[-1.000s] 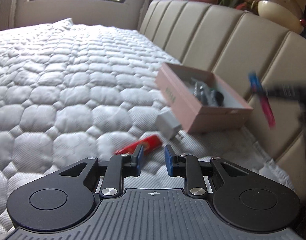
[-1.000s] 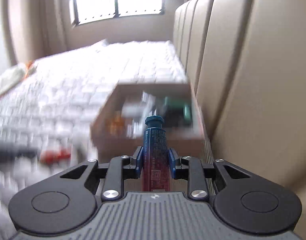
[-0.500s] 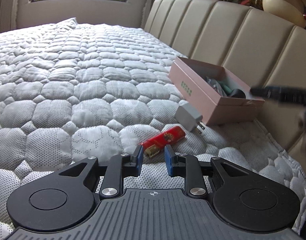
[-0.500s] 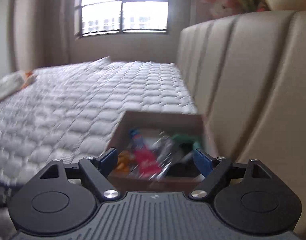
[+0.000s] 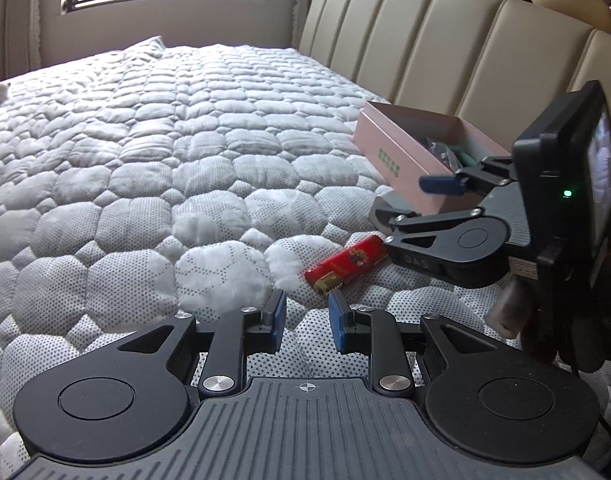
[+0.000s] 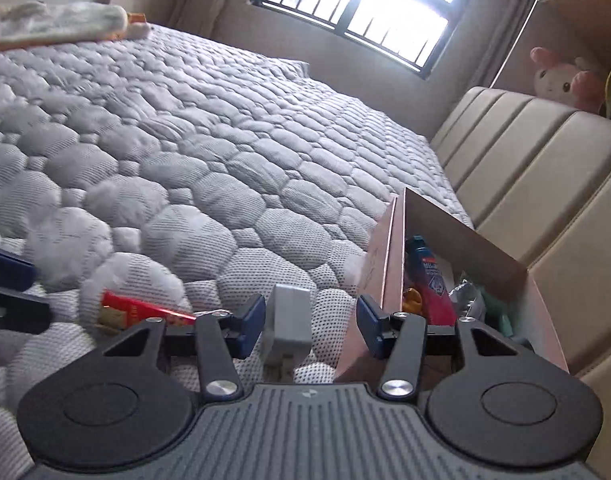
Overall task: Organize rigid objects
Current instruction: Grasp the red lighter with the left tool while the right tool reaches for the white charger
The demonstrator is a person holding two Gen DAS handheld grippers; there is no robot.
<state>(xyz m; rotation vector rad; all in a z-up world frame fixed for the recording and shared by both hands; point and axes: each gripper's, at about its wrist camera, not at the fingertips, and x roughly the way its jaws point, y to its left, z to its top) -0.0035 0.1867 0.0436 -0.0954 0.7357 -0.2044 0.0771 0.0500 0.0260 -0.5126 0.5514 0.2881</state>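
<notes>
My right hand-held gripper (image 6: 309, 322) is wide open around the grey charger (image 6: 288, 322), not gripping it. Left hand-held gripper (image 5: 305, 320) sits slightly open and empty, red lighter (image 5: 347, 264) just ahead on the bed (image 5: 165, 168).

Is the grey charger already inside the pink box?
No, the grey charger lies on the quilted bed beside the pink box, between the open fingers of the right gripper.

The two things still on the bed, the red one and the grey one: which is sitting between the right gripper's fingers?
The grey plug. It sits between the open right gripper, beside the pink box. The red lighter lies off to the left.
</notes>
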